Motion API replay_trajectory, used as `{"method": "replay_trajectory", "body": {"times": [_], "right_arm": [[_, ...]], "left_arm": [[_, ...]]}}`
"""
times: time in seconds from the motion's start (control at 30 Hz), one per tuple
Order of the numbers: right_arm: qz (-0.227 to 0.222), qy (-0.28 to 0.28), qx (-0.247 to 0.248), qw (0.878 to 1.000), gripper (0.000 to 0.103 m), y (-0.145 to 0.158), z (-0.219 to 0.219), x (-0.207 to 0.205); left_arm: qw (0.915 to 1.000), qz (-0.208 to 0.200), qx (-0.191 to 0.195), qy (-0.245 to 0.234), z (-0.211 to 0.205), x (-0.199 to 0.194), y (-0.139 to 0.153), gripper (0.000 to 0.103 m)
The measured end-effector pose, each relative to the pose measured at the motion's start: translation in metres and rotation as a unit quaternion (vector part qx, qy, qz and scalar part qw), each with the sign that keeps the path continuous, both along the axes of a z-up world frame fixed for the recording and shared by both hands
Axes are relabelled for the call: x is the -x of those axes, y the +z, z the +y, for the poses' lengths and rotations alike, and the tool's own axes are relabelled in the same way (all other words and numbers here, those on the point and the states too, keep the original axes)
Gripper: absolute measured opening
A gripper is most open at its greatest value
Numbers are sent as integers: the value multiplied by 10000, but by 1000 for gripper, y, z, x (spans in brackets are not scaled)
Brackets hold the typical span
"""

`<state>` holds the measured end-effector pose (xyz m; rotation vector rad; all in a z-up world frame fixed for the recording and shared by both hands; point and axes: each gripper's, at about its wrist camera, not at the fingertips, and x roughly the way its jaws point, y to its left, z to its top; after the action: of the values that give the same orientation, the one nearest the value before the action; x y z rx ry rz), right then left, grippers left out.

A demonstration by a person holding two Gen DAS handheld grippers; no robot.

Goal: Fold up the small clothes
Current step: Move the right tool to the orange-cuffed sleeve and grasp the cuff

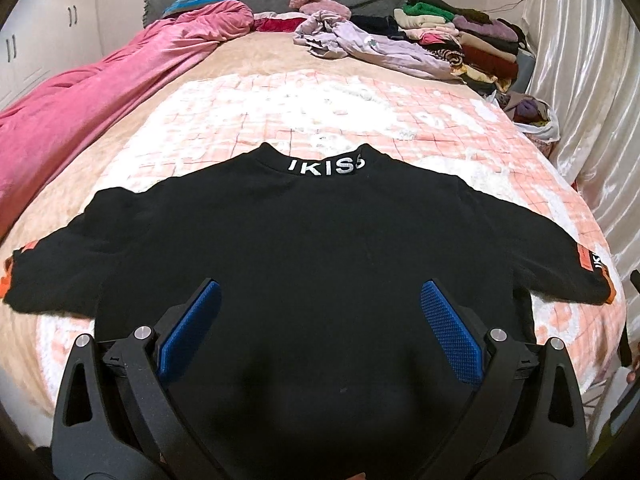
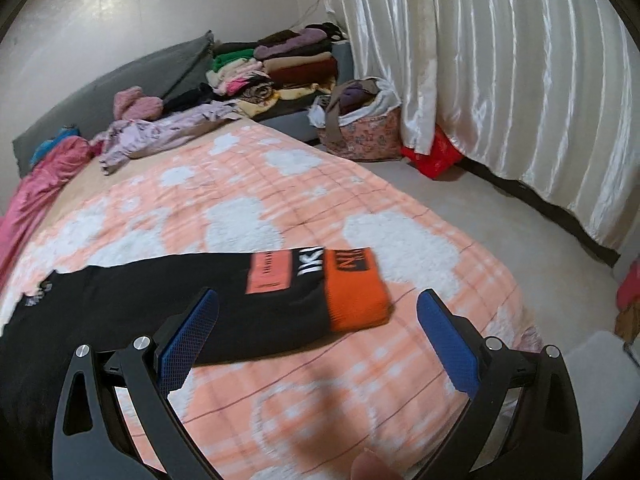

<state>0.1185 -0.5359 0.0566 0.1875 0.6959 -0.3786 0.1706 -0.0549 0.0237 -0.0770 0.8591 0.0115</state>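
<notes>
Black long-sleeved sweatshirt with white collar lettering (image 1: 320, 248) spread flat on peach-and-white plush blanket (image 1: 328, 108); left gripper (image 1: 320, 300) wide open, empty, above its lower body; right gripper (image 2: 318, 312) wide open, empty, orange ribbed cuff (image 2: 356, 296) just ahead between its fingers.

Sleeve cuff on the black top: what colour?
Orange; the cuff on the black top shows best in the right wrist view.

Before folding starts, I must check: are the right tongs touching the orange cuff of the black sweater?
Apart. The right wrist view shows the open right tongs above the orange cuff, gripping nothing.
</notes>
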Motion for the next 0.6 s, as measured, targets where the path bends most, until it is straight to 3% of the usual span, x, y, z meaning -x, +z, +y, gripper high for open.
{"method": "replay_trajectory", "body": {"times": [0.37, 0.4, 0.47, 0.6], "right_arm": [[577, -12, -292, 9979, 96, -30, -31, -47], [638, -43, -383, 9972, 94, -35, -34, -50], [757, -83, -501, 9958, 74, -42, -38, -56], [906, -222, -636, 9936, 67, -52, -48, -63]], "left_arm": [[9997, -7, -81, 228, 2, -45, -14, 94], [9997, -3, -59, 238, 2, -47, -15, 94], [9998, 41, 39, 207, 1, -52, -17, 94], [9997, 68, 185, 144, 0, -61, -19, 94]]}}
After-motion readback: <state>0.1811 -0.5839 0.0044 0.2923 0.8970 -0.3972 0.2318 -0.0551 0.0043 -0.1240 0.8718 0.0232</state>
